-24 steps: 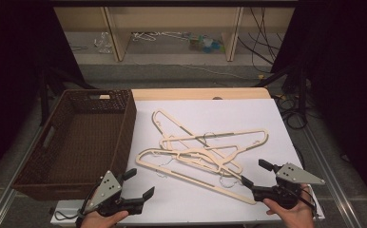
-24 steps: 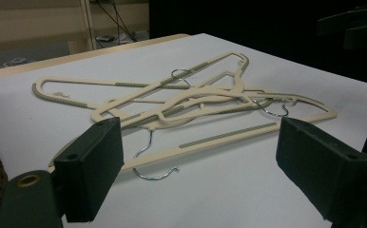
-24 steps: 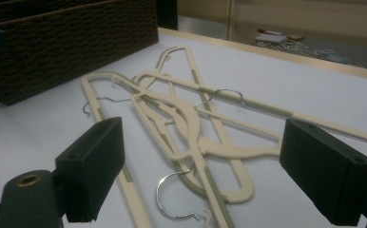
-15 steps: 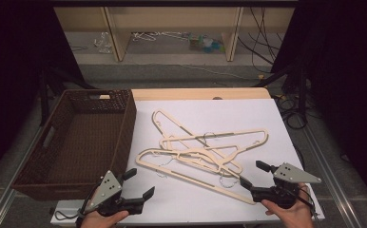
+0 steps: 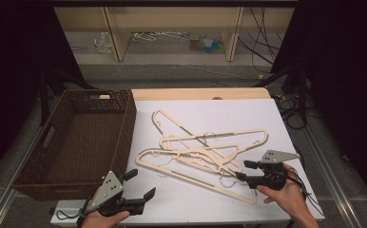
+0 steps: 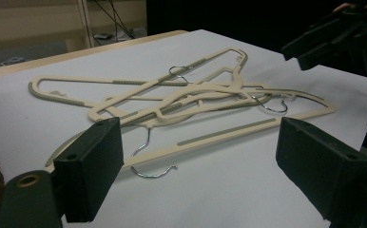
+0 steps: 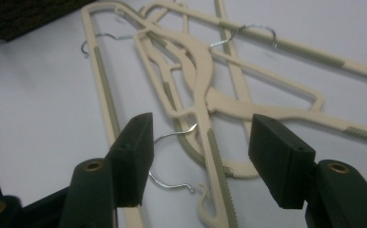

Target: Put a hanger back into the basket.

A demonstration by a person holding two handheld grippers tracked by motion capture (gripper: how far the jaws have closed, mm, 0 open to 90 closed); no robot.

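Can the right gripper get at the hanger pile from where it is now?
Probably yes: the right gripper stands open at the edge of the hanger pile, jaws either side of one hanger's arm, nothing between.

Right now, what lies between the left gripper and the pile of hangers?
Only bare white table separates the left gripper from the pile of hangers, as the high view shows.

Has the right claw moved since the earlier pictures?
Yes. The right claw has slid a little leftward, closer to the pile of hangers, judged against the table's right edge.
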